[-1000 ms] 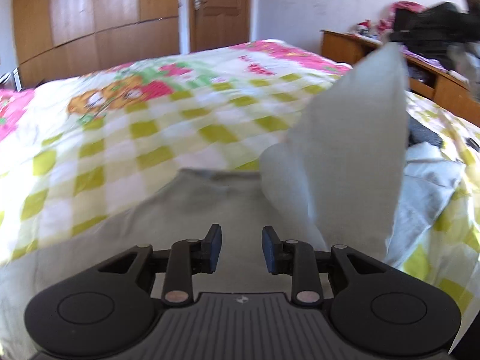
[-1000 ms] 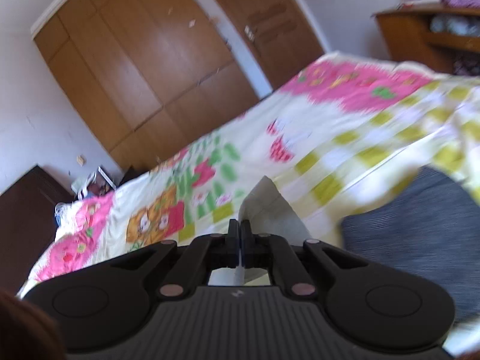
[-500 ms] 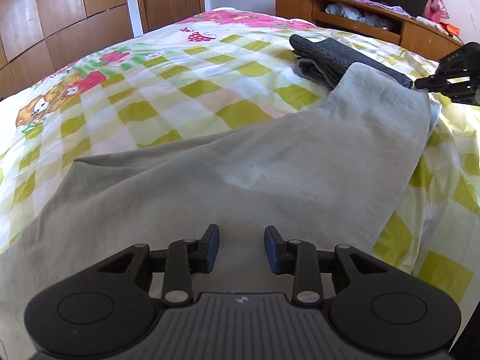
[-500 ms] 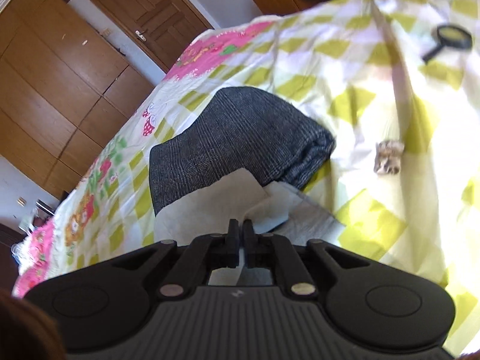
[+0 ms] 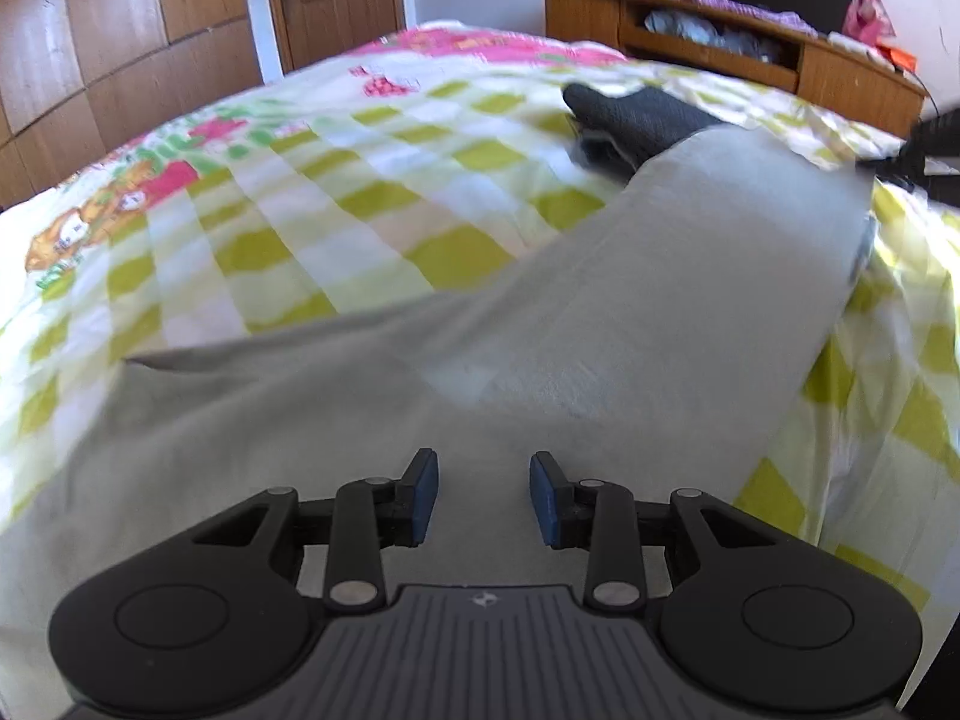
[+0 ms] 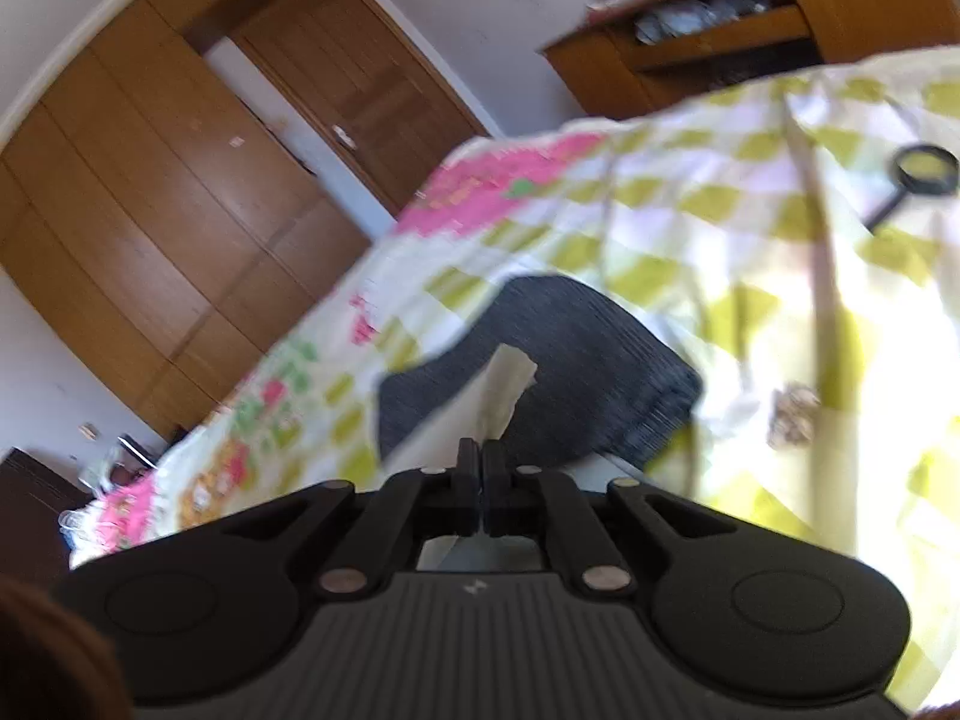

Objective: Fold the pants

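On the checked quilt [image 5: 372, 192], soft grey pants [image 5: 600, 324] lie under the gaping, empty left claw [image 5: 483, 495]; right claw [image 6: 480, 480] pinches their hem.

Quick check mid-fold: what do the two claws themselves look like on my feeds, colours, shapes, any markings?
Both are matte black plastic. Each has a ribbed centre plate with a small pale logo, two round side housings with circular recesses, and linkage arms with silver pivot pins. The left claw has blue pads on its fingers. The right claw shows only black fingers; its pad colour cannot be seen. No cables visible.
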Demonstrator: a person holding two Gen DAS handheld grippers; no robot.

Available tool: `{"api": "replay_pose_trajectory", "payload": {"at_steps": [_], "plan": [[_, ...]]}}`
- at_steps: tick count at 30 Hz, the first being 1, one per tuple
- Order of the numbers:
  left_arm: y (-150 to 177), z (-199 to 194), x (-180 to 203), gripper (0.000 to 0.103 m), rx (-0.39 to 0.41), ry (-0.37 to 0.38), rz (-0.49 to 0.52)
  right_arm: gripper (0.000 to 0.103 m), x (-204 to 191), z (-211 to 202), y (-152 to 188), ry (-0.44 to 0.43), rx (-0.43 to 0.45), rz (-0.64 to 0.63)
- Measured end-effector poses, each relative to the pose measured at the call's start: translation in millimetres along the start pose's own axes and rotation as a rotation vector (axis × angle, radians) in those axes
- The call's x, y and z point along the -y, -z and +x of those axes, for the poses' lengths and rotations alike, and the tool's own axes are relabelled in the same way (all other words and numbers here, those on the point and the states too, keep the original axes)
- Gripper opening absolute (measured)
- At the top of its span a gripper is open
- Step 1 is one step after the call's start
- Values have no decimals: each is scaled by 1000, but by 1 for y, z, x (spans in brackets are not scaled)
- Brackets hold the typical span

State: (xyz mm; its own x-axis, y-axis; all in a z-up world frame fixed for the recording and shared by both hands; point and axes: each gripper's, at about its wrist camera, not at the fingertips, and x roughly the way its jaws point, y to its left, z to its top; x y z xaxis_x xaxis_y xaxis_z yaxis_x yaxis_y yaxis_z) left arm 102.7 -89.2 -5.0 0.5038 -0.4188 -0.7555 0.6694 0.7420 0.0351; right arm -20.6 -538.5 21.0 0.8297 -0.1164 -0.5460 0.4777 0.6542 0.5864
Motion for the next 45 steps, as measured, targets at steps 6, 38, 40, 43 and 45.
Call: {"api": "replay_pose_trajectory", "payload": {"at_steps": [6,38,40,43,45], "plan": [[1,3,8,46,-11,-6,32,3,31,6,13,34,-44,121],[-5,2,12,48,5,-16,6,4,50,40,17,-139,-77,349],[-7,3,20,49,-2,-2,17,4,51,26,4,-162,-40,332],[-2,15,35,51,-45,21,56,4,57,15,-9,-71,-7,282],[-4,11,43,51,-23,16,75,4,65,12,-13,-59,-27,309]]}}
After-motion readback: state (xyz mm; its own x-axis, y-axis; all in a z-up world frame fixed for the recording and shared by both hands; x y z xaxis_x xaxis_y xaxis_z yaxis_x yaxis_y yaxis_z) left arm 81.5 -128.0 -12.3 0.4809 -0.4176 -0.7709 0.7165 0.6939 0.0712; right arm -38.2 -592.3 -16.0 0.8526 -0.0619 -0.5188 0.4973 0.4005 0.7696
